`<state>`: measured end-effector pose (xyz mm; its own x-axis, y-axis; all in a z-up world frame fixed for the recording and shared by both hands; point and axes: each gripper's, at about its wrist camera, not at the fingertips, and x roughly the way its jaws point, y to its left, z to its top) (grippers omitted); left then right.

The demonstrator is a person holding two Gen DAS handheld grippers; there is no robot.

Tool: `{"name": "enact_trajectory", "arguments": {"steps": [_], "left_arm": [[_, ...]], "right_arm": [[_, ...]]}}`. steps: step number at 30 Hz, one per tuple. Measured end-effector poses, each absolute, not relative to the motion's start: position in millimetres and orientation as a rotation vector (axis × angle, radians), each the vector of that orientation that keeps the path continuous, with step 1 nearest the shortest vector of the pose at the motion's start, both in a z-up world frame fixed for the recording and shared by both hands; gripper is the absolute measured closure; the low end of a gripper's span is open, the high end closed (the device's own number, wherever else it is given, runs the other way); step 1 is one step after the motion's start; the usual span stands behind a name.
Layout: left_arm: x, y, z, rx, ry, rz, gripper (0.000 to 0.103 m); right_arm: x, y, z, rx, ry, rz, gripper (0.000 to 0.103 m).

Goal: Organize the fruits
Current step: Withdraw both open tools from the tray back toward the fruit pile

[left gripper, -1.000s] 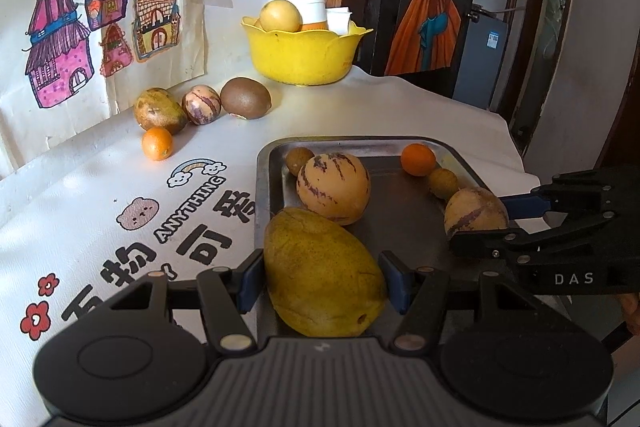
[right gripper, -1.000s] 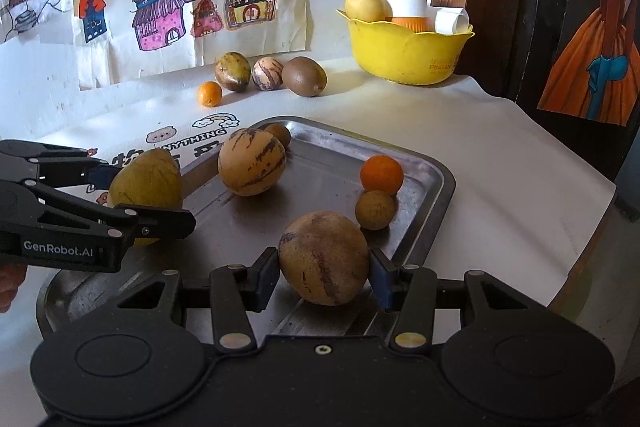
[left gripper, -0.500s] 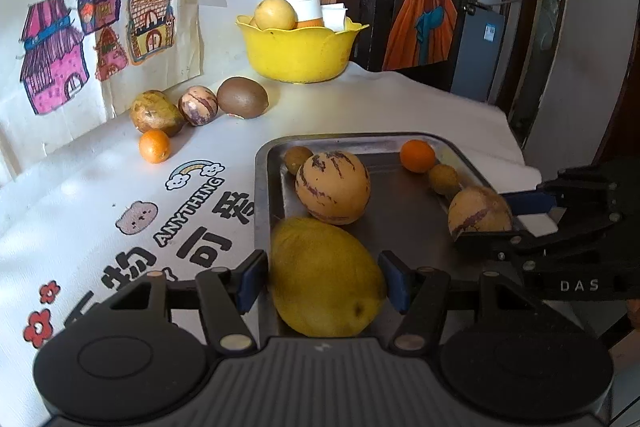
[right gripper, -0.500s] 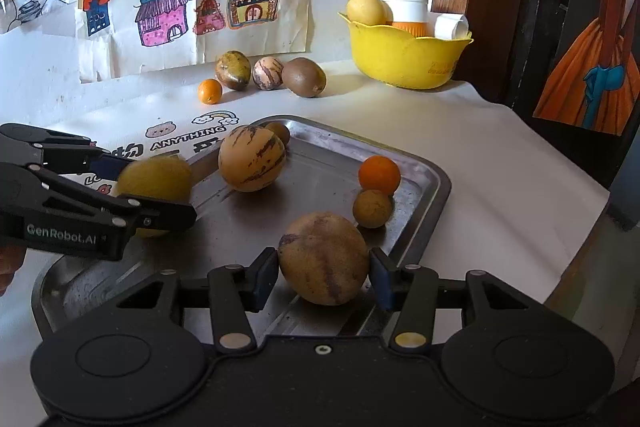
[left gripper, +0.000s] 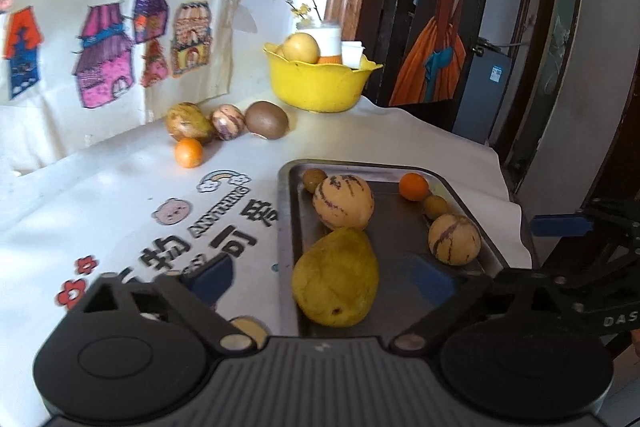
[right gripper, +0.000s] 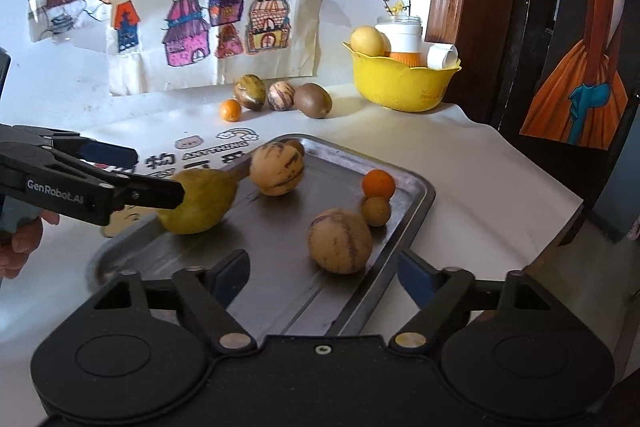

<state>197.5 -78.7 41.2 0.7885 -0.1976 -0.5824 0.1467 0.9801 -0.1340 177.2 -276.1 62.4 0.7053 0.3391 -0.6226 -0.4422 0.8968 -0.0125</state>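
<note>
A metal tray holds a yellow-green mango, two striped melons, an orange and small brown fruits. My left gripper is open, pulled back from the mango lying on the tray. My right gripper is open, just behind the near striped melon. Each gripper shows in the other's view.
On the white cloth by the wall lie a mango, a striped fruit, a kiwi and a small orange. A yellow bowl with fruit and cups stands at the back. The table edge drops off right.
Both grippers opened and drew back and up. The mango and the near striped melon were let go and now rest on the tray.
</note>
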Motion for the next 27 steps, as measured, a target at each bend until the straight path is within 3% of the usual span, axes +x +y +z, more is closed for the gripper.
{"name": "enact_trajectory", "arguments": {"steps": [6, 20, 27], "left_arm": [[166.8, -65.2, 46.0, -0.072, 0.662, -0.209, 0.001], [109.4, -37.8, 37.8, -0.007, 0.76, -0.269, 0.0], [99.7, -14.4, 42.7, -0.025, 0.764, -0.236, 0.0]], "right_arm": [[147.0, -272.1, 68.1, -0.134, 0.692, 0.459, 0.001], [98.1, -232.7, 66.9, -0.134, 0.912, 0.531, 0.001], [82.6, -202.2, 69.9, -0.193, 0.932, 0.569, 0.001]]}}
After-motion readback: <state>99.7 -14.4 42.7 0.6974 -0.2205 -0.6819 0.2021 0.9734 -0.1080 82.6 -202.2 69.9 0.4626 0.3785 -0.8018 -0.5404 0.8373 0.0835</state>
